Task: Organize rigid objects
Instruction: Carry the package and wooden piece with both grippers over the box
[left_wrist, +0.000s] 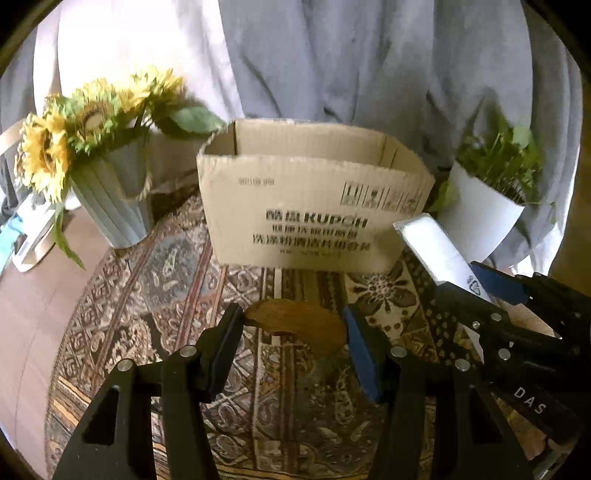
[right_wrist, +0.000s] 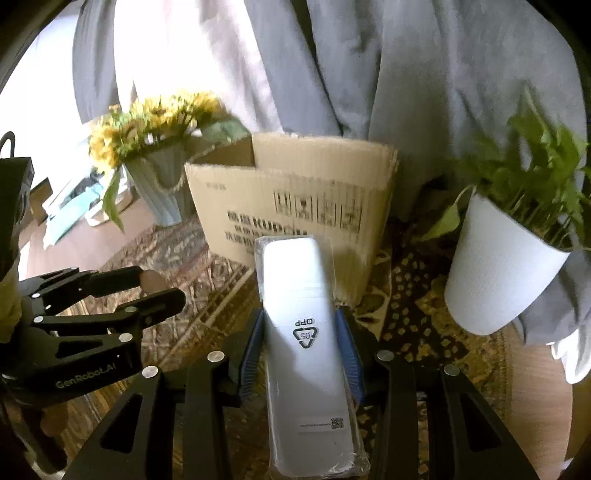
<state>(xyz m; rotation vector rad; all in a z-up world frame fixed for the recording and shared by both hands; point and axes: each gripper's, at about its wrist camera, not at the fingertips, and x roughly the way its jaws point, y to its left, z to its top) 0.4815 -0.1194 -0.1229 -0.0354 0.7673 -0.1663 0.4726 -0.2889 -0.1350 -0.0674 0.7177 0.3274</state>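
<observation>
An open cardboard box (left_wrist: 314, 206) stands on the patterned rug; it also shows in the right wrist view (right_wrist: 295, 199). My left gripper (left_wrist: 293, 325) is shut on a curved brown wooden piece (left_wrist: 299, 325) and holds it above the rug, in front of the box. In the right wrist view the left gripper (right_wrist: 162, 288) shows at the left. My right gripper (right_wrist: 299, 332) is shut on a long white object in clear plastic wrap (right_wrist: 303, 332), pointing at the box. The white object (left_wrist: 439, 251) shows at the right of the left wrist view.
A ribbed pale vase of sunflowers (left_wrist: 110, 199) stands left of the box. A white pot with a green plant (right_wrist: 506, 266) stands right of it. A grey curtain (left_wrist: 369, 59) hangs behind. The patterned rug (left_wrist: 184, 295) covers the surface; bare wood floor (left_wrist: 33, 317) lies to the left.
</observation>
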